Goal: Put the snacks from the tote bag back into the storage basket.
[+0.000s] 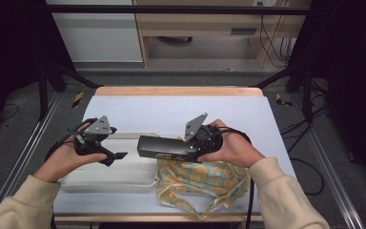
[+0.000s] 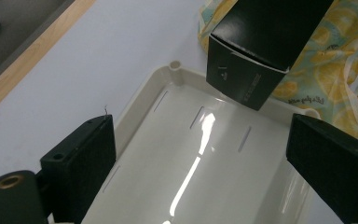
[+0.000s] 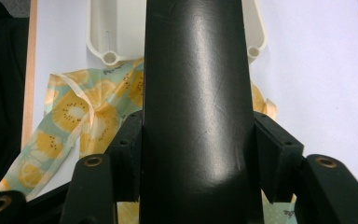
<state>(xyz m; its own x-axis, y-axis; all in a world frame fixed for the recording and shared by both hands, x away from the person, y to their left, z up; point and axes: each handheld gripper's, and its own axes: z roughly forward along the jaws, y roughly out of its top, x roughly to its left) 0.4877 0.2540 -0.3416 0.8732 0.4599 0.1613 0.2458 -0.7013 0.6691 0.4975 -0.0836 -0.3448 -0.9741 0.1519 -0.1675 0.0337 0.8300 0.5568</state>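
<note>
The right gripper [image 3: 198, 154] has its jaws clamped on the sides of a long black cardboard box [image 1: 164, 147], held level above the near right part of the desk [image 1: 138, 112]. The box's free end reaches over the right end of a shallow cream plastic tray [image 2: 205, 154] at the near left, and a yellow-and-green fruit-print cloth bag [image 1: 205, 179] lies under it. The left gripper [image 2: 200, 158] hangs over the tray with jaws wide apart and nothing between them.

Free room and obstacles. The far half of the table [image 1: 181, 107] lies bare and open to passage. Nearer, the white tray [image 1: 124, 176] and the fruit-print cloth [image 1: 205, 179] just beside it occupy the surface. The black box [image 1: 164, 148], held level, overhangs the tray's right end, narrowing access there.
</note>
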